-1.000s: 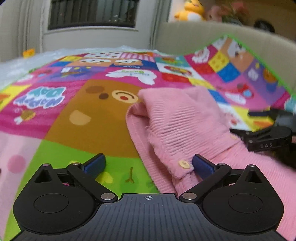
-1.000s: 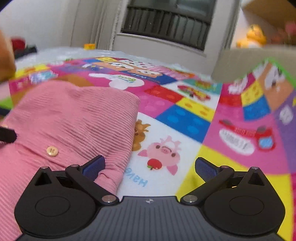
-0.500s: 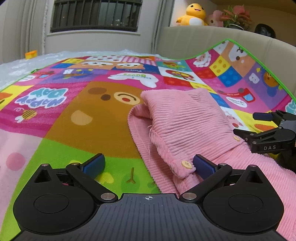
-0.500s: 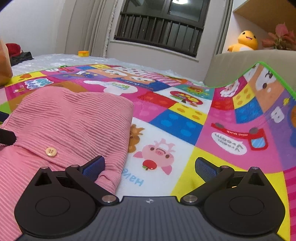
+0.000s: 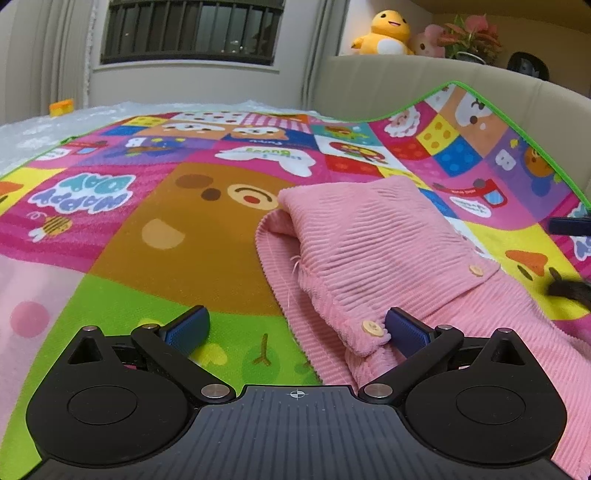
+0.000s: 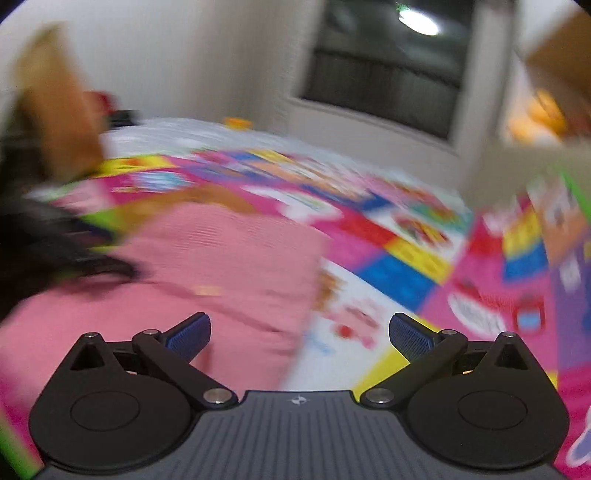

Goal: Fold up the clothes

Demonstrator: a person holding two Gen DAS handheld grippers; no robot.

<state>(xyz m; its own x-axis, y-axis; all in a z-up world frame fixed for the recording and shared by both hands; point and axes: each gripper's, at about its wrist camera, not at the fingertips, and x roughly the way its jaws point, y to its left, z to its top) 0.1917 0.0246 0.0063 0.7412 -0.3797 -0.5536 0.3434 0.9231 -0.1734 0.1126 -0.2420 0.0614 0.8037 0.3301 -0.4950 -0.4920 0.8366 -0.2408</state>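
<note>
My left gripper (image 5: 297, 326) sits low over a colourful cartoon play mat (image 5: 147, 229), its two blue-padded fingers spread wide with nothing between them. The right-hand pad (image 5: 404, 330) rests just beside a cream button (image 5: 371, 328) on the folded edge of a pink corduroy garment (image 5: 373, 251), though I cannot tell if it touches the cloth. The garment lies on the mat to the right of centre, its upper part folded over, with a second button (image 5: 476, 270) further along the flap. The mat's far right side, edged in green, climbs up a beige sofa back (image 5: 424, 85), and a yellow plush duck (image 5: 386, 33) sits on the ledge above, beside a barred window (image 5: 192, 31). My right gripper (image 6: 299, 334) is also spread wide and holds nothing; its view is heavily blurred. There the pink garment fills the lower left beneath the left pad (image 6: 190, 336), while the right pad (image 6: 410, 338) hangs over bare mat.
</note>
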